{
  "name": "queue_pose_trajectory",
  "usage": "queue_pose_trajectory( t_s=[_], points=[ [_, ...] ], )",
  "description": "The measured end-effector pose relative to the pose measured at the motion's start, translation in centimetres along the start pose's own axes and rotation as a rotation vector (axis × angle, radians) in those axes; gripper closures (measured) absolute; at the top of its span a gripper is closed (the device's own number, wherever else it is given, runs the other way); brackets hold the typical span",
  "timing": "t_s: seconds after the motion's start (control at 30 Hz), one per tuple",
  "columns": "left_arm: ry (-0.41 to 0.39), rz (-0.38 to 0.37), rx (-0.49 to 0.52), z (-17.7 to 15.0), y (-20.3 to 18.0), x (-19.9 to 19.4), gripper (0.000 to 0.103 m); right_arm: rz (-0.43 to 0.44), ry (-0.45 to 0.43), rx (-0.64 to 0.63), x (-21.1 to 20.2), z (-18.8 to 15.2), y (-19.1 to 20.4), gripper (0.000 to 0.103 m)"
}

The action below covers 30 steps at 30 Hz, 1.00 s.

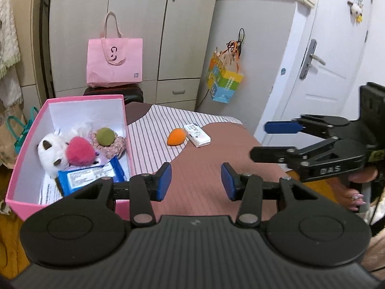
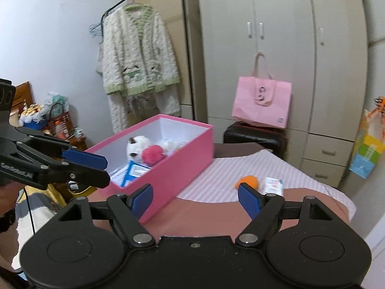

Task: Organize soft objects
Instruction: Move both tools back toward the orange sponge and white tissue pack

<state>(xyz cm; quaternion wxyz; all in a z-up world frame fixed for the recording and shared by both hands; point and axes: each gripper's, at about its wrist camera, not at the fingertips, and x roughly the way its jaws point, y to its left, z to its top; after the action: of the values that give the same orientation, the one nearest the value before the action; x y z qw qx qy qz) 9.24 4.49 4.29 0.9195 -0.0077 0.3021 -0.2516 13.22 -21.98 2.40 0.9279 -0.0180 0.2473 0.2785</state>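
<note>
The box (image 1: pixel 72 101) is pink outside, white inside; in it lie a white plush toy (image 1: pixel 49 154), a magenta pompom (image 1: pixel 80 153) and a blue packet (image 1: pixel 91 177); the sponge (image 1: pixel 176 136) is orange; the cloth (image 1: pixel 154 130) has pink-and-white stripes.

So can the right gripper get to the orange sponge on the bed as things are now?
Probably yes. The right gripper is open and empty, and the orange sponge lies in the open on the bed, beside the tissue pack, with nothing over it.
</note>
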Motion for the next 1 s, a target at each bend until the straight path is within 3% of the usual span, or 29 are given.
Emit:
queue_pose_trajectory(
  t_s=[0.23,0.47,0.63,0.73,0.87,1.0],
  points=[
    [-0.001,0.01,0.008,0.9,-1.7,4.5,0.055,-0.071,-0.038,0.017,0.1,-1.8,-3.6,0.021],
    [-0.038,0.063,0.003,1.2,-3.0,8.9,0.048,-0.159,-0.142,-0.084,1.7,-3.7,-5.5,0.019],
    [-0.041,0.116,-0.004,1.5,-3.3,12.8,0.048,-0.175,-0.119,-0.126,5.1,-4.3,-7.3,0.019],
    [-0.035,0.142,-0.028,1.7,-2.7,15.2,0.048,-0.201,-0.057,-0.187,8.0,-5.4,-8.2,0.019],
    [-0.032,0.202,-0.036,2.2,-2.4,18.7,0.048,-0.16,-0.017,-0.212,10.6,-6.0,-9.2,0.019],
    [0.004,0.191,-0.11,2.8,-1.5,22.6,0.048,-0.117,0.027,-0.175,13.0,-5.8,-10.9,0.019]
  ],
)
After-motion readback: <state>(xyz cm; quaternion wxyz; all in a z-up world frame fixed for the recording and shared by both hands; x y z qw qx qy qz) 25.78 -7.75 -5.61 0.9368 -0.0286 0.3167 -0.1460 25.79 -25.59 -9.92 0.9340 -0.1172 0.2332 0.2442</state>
